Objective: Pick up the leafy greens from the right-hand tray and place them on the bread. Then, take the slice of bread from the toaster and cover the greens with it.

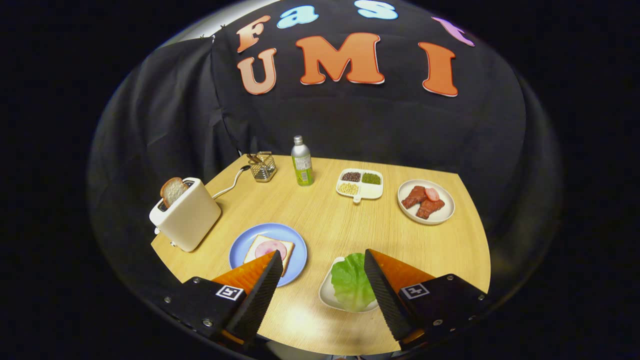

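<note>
Above the pale wooden table point(350, 220), we hold our gripper point(320, 270) with jaws spread wide and empty. To do this step well, we judge we should drop lower and centre on the crinkled green lettuce leaf point(351, 282), pinching its raised edge. It lies in a small white tray point(327, 295) beside the right finger, right of the round blue plate point(295, 240) with bread.
</note>
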The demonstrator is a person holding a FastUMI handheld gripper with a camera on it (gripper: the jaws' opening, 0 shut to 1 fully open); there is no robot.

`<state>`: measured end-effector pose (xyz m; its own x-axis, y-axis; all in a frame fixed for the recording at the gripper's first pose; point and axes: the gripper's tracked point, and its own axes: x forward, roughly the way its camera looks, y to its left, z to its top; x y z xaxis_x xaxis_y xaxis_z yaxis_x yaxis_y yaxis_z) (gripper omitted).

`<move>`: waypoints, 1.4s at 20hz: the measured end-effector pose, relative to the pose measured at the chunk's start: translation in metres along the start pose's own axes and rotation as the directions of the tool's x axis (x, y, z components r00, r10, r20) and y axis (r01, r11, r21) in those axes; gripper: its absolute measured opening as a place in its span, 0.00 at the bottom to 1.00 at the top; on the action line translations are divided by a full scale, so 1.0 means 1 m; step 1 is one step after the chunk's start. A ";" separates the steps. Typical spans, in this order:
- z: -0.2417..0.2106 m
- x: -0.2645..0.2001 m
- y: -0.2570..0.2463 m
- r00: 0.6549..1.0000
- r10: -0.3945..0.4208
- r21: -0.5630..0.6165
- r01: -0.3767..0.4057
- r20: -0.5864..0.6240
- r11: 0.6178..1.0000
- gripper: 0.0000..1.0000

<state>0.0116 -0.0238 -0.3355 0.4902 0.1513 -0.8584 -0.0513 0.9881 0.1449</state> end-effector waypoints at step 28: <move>-0.133 0.110 -0.061 0.879 -0.078 0.078 0.130 -0.470 0.989 0.90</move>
<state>-0.0466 -0.0642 -0.5042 0.0256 0.0683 -0.9973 0.0803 0.9943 0.0701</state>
